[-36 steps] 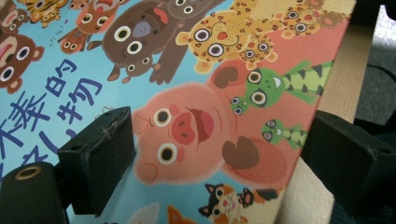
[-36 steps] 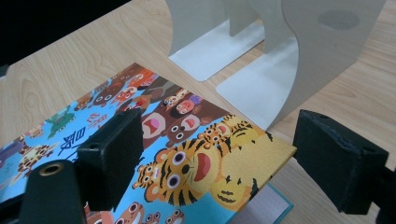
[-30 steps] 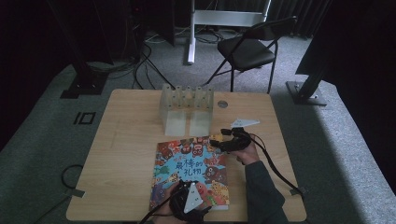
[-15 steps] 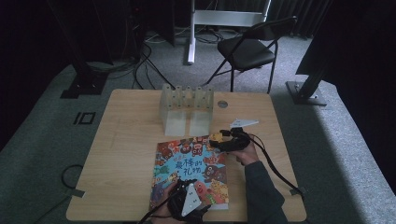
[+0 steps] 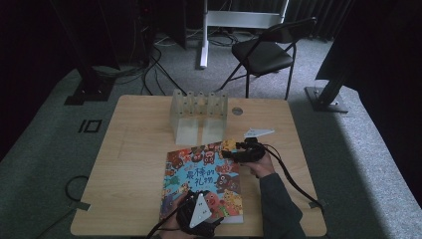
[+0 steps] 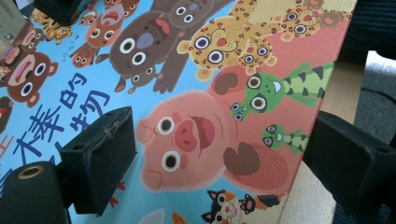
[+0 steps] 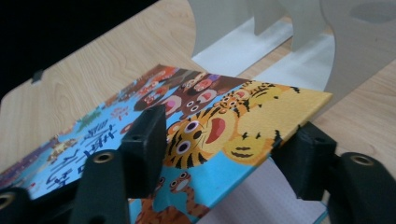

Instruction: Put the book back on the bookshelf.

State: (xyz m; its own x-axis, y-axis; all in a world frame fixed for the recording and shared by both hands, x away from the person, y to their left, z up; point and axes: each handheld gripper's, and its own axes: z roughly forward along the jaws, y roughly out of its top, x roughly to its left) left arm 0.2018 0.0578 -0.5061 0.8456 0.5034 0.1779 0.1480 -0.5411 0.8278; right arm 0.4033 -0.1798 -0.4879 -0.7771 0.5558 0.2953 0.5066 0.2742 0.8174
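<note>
Your right gripper (image 7: pixel 224 154) has just been closing its jaws, which straddle the lifted cover corner of the picture book (image 5: pixel 204 181) without pressing it. Your left gripper (image 6: pixel 224 154) stands open over the book's near edge. The book lies on the bench (image 5: pixel 134 149), in front of the rack (image 5: pixel 199 117).

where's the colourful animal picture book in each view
High view: colourful animal picture book lies at the table's near middle.
Left gripper view: its cover spreads upper left.
Right gripper view: its lifted corner sits centre, between the jaws.
Shared landmark: the blue title characters.
</note>
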